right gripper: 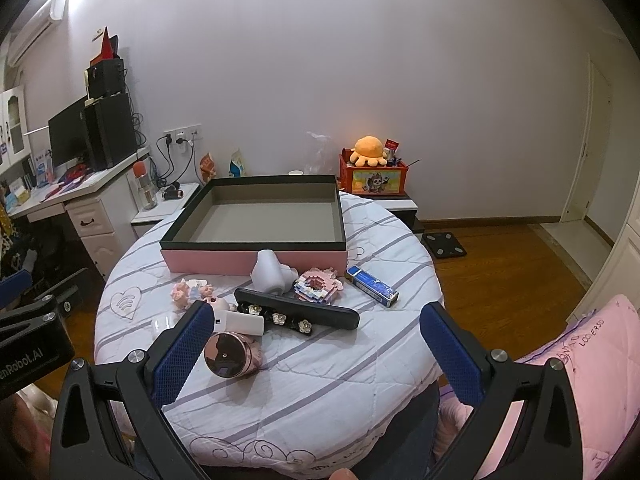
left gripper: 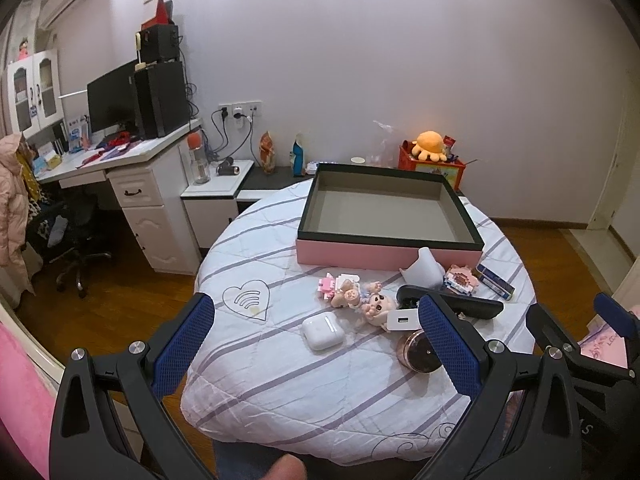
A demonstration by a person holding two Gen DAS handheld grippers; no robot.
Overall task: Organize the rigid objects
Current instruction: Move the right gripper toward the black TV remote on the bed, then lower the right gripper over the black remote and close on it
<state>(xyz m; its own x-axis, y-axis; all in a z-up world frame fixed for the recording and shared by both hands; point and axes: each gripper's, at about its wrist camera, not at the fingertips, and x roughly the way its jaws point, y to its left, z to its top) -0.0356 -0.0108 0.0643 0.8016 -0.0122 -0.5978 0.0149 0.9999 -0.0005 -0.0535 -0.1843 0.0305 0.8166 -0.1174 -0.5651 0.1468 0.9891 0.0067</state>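
One pink box, two wide-apart tongs.

Round table under striped white cloth, pink box, earbud case, blue pack, small toys

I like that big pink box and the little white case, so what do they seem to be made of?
The pink box looks like matte cardboard: flat grey lining, crisp dark rim, no shine. The white earbud case looks like glossy hard plastic, with rounded corners and a bright highlight along its lid. Neither can be confirmed by sight alone.
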